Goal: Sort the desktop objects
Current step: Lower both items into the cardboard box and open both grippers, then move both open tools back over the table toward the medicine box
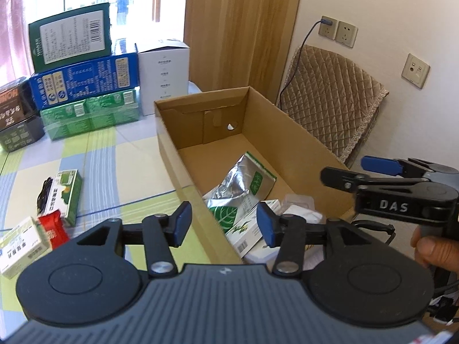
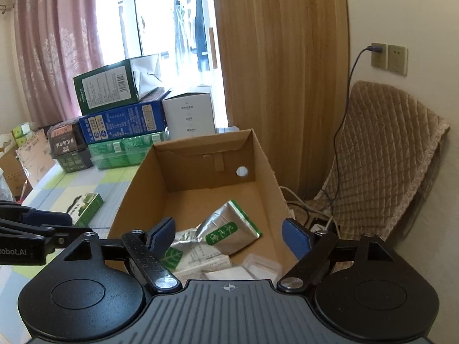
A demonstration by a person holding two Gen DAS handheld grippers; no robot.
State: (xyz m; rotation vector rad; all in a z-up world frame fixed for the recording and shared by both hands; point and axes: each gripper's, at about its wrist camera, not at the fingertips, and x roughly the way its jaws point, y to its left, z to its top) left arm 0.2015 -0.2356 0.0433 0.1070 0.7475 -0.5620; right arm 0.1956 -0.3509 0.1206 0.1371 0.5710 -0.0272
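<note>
Both tongs, left (image 1: 223,223) and right (image 2: 228,236), hang apart and empty over the cardboard box (image 2: 266,169). Next, I judge, left should swing to the green carton (image 1: 64,197) near the bench's left edge and close squarely across its narrow sides.

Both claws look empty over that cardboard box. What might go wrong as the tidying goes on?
The left gripper and right gripper, both open, hover close together over the cardboard box; they might bump.

The green box lies against a black bundle, so a grab there may snag both.

The red packet sits tight against the white carton; the fingers may nudge the carton.
</note>
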